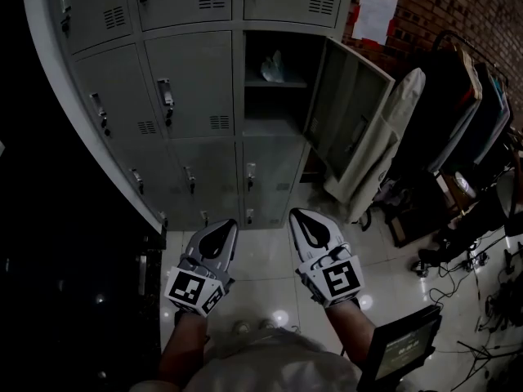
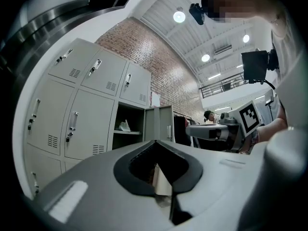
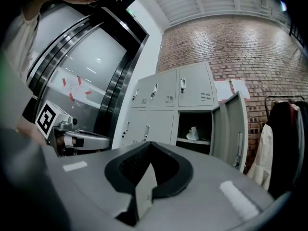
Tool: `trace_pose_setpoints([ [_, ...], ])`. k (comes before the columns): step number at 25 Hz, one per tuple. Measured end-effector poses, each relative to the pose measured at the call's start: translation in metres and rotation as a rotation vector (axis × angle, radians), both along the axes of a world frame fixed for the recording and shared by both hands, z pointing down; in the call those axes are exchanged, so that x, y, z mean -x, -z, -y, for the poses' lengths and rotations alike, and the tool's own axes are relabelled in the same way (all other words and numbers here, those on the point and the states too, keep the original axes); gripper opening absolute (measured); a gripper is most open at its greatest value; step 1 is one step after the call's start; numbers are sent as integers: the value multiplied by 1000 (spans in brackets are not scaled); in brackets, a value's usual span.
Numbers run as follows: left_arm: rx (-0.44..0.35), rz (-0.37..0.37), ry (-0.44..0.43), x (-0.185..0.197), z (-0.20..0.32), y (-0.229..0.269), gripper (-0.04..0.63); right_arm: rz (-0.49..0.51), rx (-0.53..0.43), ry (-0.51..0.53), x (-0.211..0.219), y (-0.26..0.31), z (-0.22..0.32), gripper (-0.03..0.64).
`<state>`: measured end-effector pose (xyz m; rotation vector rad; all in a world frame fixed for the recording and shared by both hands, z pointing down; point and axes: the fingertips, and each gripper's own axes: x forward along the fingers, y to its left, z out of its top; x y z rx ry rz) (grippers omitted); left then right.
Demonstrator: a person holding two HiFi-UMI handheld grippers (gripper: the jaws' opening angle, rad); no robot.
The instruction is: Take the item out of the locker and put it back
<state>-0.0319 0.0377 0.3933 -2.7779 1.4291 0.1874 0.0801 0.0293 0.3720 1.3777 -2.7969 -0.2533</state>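
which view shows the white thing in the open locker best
Right gripper view: it faces the open locker, white item clear on the shelf. Head view shows it dim; left gripper view, smaller and oblique.

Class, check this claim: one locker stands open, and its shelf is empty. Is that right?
Not quite. The locker does stand open, but its shelf is not empty: a white item sits on it, as the head view shows.

The lockers (image 1: 188, 88) are pale grey, the item (image 1: 273, 66) white, the brick wall (image 1: 458, 6) red-brown, and the left tongs (image 1: 219, 233) and right tongs (image 1: 304, 223) bear black-and-white square markers (image 1: 196, 291).
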Motion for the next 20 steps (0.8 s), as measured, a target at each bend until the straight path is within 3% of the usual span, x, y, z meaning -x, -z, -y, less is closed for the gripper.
trace_pose_setpoints([
  [10,-26,31,-4,13,-8,2,-2,18,-26,4,23,4,-9,-2],
  [20,-52,17,-8,15,-4,12,-2,0,-33,18,28,8,-7,-2],
])
